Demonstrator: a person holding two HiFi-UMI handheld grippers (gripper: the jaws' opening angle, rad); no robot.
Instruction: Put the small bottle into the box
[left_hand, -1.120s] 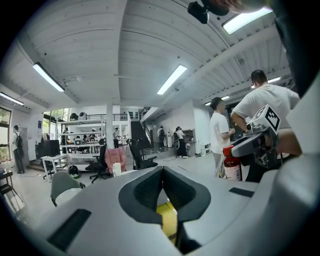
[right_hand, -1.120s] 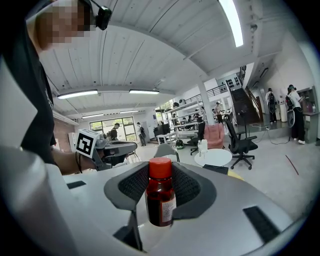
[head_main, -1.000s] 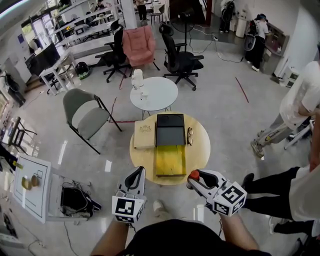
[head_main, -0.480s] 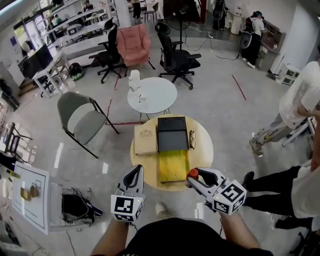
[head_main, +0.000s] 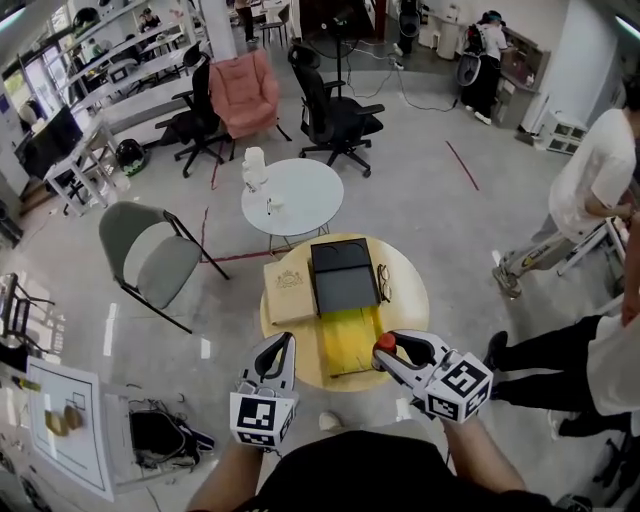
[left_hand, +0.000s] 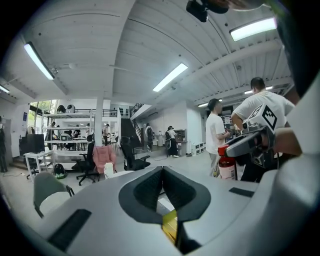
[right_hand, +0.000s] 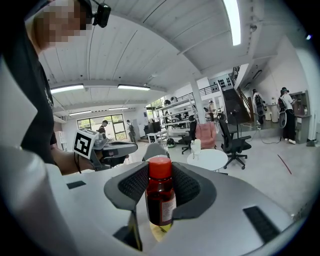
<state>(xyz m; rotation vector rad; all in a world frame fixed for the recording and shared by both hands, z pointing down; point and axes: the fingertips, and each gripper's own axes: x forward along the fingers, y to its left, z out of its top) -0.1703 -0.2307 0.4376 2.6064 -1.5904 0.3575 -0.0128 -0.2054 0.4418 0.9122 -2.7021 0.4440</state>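
Round wooden counter (head_main: 408, 300) carries black box (head_main: 340, 275). Right gripper (head_main: 388, 352) fingers clamped on small bottle (right_hand: 159, 195), above counter's near edge. Left gripper (head_main: 277, 350) fingers together, empty.

Head view: small bottle (head_main: 385, 343) mostly buried in right gripper (head_main: 392, 352) jaws, only red cap shows
Right gripper view: bottle base hidden behind gripper body; label print unreadable
Left gripper view: round table (head_main: 408, 300) masked by left gripper (left_hand: 162, 172) body, only yellow sliver (left_hand: 170, 225) visible below closed jaws
Bystander (head_main: 597, 182) cut by right edge
Items on white table (head_main: 310, 195) too small to identify
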